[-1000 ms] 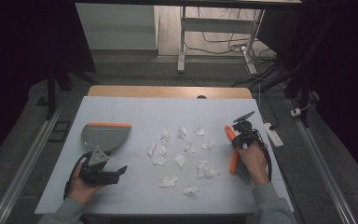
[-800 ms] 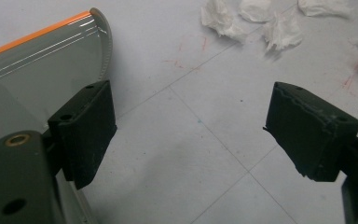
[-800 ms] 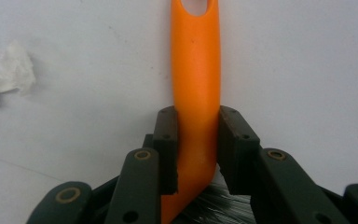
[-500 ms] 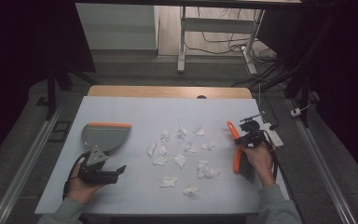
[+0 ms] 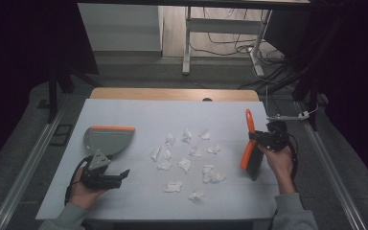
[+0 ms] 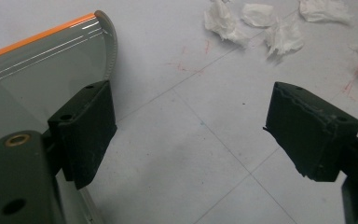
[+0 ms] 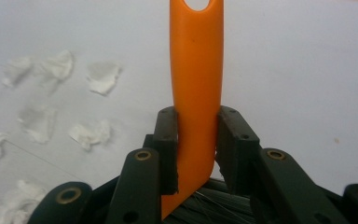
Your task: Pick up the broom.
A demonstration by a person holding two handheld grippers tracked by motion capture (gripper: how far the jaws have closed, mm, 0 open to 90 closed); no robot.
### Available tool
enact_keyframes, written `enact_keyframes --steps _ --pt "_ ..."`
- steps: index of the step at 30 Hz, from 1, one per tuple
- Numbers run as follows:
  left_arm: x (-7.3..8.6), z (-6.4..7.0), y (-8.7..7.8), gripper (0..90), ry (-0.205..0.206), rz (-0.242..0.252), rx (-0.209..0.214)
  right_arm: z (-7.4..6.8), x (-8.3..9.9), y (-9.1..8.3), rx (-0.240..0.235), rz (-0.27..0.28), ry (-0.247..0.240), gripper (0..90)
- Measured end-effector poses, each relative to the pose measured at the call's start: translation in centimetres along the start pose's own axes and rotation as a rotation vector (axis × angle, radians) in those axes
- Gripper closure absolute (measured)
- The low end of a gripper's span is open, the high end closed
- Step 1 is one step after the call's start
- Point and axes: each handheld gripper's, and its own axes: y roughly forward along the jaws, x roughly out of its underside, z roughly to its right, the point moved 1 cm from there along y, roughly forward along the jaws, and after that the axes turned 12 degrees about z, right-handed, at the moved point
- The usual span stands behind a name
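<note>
- Near the right edge of the table (image 5: 124, 112), the right gripper (image 5: 263, 139) is clamping the orange handle of the brush (image 5: 249, 143); in the right gripper view its two jaws are pressing on both sides of the handle (image 7: 196, 70).
- Compared with a second ago, the brush is standing more upright and a little closer to the right edge, with its dark bristles now pointing down to the surface. I am judging that the person is getting ready to sweep.
- The right hand (image 5: 280, 160) is holding its gripper from the near side, with the forearm coming in from the near right corner and the handle tip pointing toward the far edge.
- Toward the left edge, the dustpan (image 5: 106, 139) is lying flat on the surface, its orange lip on the far side. It is not looking moved since a second ago.
- The left gripper (image 5: 112, 176) is resting just in front of the dustpan, toward the near left corner, and its jaws are standing wide apart with nothing between them. The left hand (image 5: 84, 189) is keeping almost the same pose as before.
- Between the two tools, the paper scraps (image 5: 184, 163) are lying scattered over the middle of the surface, well apart from the dustpan. None of them is collected yet, so the sweeping is, in my opinion, only beginning.
</note>
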Motion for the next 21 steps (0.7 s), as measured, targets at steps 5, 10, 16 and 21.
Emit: enact_keyframes --steps 5,10,16,21 --pt "0.0 0.0 0.0 16.9 0.001 0.000 0.000 0.1 -0.3 -0.6 -0.053 0.083 0.009 70.1" --pt "0.0 0.1 0.1 16.9 0.005 -0.002 0.001 0.1 -0.6 -1.5 -0.086 0.170 0.014 70.1" --pt "0.0 0.1 0.1 16.9 0.006 0.000 -0.001 -0.1 -0.9 -2.2 -0.116 0.267 -0.005 70.0" --pt "-0.1 0.2 0.1 16.9 0.009 0.003 0.000 -0.3 -1.1 -2.8 -0.128 0.327 -0.016 70.1"
